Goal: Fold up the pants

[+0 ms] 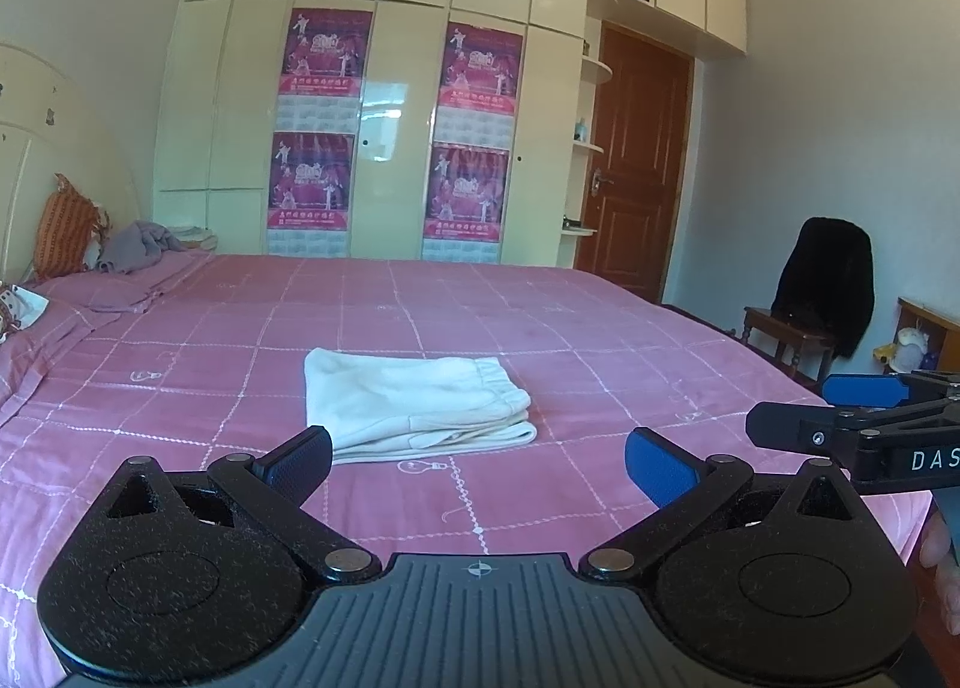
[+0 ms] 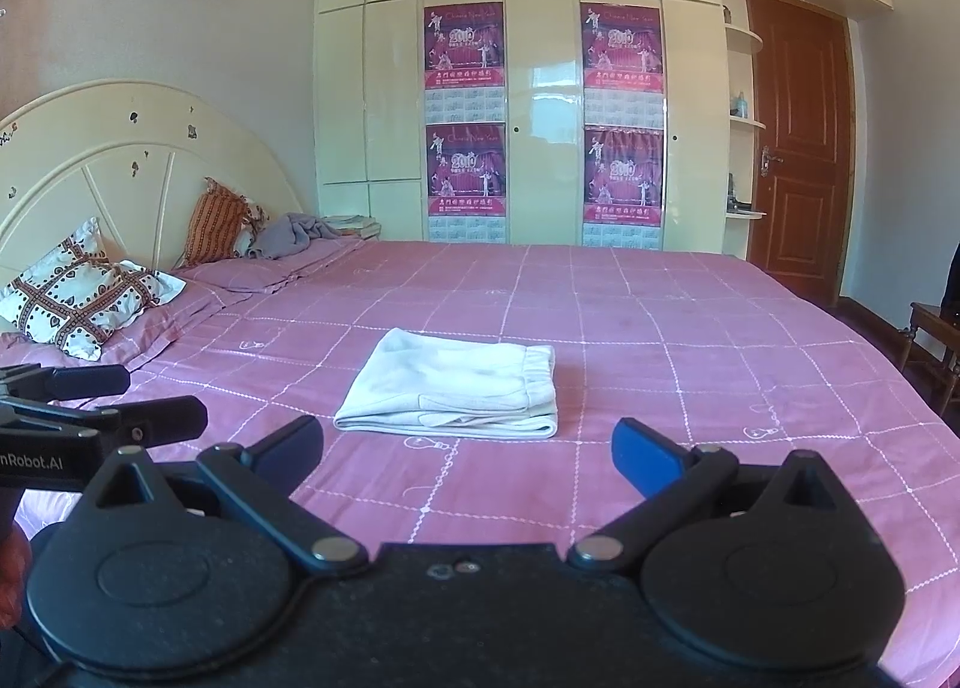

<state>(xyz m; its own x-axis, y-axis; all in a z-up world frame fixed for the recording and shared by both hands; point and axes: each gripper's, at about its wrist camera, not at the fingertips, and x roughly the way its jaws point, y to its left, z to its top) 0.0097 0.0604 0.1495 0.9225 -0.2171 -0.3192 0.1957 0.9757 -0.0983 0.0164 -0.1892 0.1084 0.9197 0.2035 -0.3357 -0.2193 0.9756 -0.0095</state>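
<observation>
— When you looked along the left gripper (image 1: 478, 463), what did you see?

— Its two fingers were spread wide apart, and nothing was between them. One finger (image 1: 298, 463) was black and the other one had a blue pad. The gripper was up above the near side of the bed (image 1: 630, 340), not touching it.

— Where were the pants?

— The pants (image 1: 414, 403) were white. They lay folded in a neat flat pile in the middle of the pink checked bed cover. The stretchy waist was on top, at the right side of the pile. They were in front of both grippers, and no finger touched them.

— And the right gripper?

— The right gripper (image 2: 468, 451) was wide open too, and it held nothing. It was beside the left one, over the near edge of the bed. In the left view you could see it poking in from the right.

— What else was in the room?

— A patterned pillow (image 2: 84, 292) and an orange pillow (image 2: 216, 220) leaned by the cream headboard (image 2: 120, 160). A grey cloth (image 2: 294, 232) lay bunched up near them. Behind the bed stood a big cream wardrobe (image 2: 540, 58) with four pink posters (image 2: 465, 46) on it. A brown door (image 2: 798, 148) was at the right, and a dark coat (image 1: 825, 280) hung over a chair.
</observation>
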